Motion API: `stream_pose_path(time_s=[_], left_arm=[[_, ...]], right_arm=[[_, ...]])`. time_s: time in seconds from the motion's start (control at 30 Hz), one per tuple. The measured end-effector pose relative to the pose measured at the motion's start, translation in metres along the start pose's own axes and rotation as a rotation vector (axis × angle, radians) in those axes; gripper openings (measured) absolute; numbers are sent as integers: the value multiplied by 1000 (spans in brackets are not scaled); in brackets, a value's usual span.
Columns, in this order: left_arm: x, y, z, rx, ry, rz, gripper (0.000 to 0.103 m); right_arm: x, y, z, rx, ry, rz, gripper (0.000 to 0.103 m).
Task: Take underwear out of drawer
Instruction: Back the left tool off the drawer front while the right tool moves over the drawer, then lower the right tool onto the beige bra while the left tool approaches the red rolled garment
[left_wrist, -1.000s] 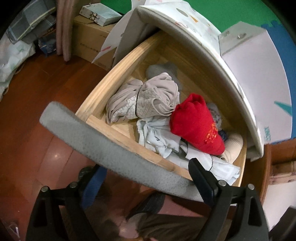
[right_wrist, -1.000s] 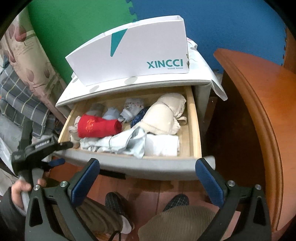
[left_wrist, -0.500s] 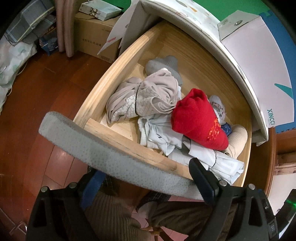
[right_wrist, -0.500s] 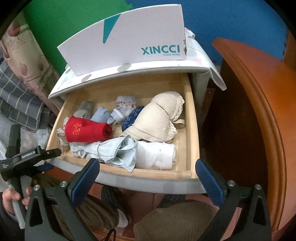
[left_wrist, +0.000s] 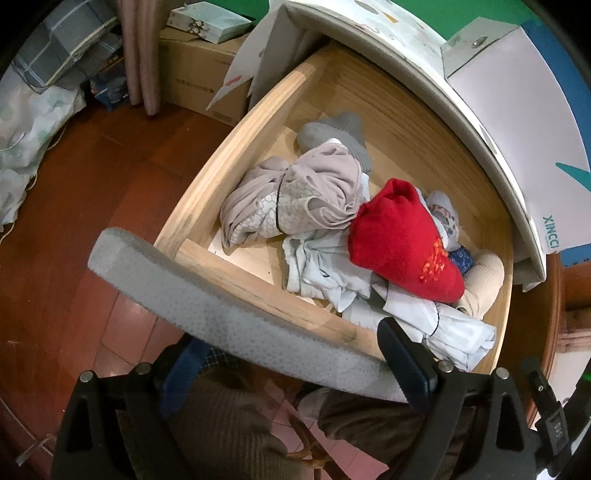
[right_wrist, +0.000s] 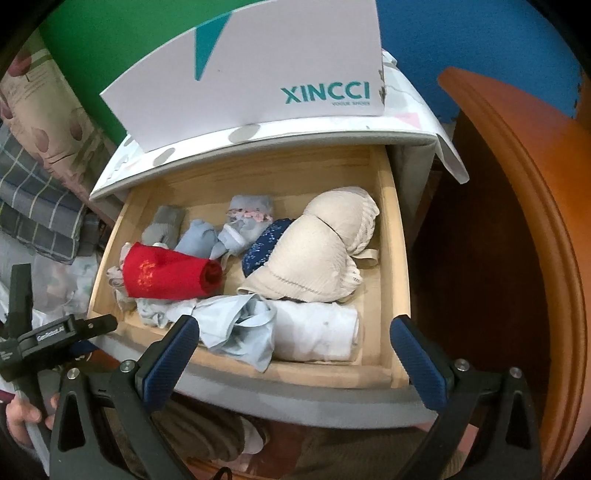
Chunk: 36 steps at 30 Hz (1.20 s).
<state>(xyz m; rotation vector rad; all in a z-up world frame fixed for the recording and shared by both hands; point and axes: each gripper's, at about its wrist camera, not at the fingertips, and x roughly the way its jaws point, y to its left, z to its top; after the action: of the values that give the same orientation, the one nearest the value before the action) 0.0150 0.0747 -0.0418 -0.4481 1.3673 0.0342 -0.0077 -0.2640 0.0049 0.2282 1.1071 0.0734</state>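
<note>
The pale wooden drawer (right_wrist: 388, 229) is standing pulled out, exposing rolled underwear for access. The right hand-held gripper (right_wrist: 295, 354) is hovering over the front rail, jaws spread wide and holding nothing, aiming at the crumpled light-blue underwear (right_wrist: 236, 325). The left hand-held gripper (left_wrist: 295, 365) is straddling the grey padded front edge (left_wrist: 229, 321), also wide and unloaded.

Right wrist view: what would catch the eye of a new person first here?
The bright red roll stands out, lying at the left of the open wooden drawer. Beside it, toward the right, sits a large cream bra. On top of the cabinet stands a white XINCCI box.
</note>
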Motion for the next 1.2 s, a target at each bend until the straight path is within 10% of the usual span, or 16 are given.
stream_pose_path(time_s=[0.57,0.8,1.2], left_arm=[[-33,-19,-9,122,-89,115,93],[-78,-62,-17,425,-332,232,92],[-61,-90,19,594,-286,41,92]], right_arm=[[5,-1,-3,11,0,51,102],[5,0,-2,9,-5,48,102],[26,-15,19,83,126,36,94]])
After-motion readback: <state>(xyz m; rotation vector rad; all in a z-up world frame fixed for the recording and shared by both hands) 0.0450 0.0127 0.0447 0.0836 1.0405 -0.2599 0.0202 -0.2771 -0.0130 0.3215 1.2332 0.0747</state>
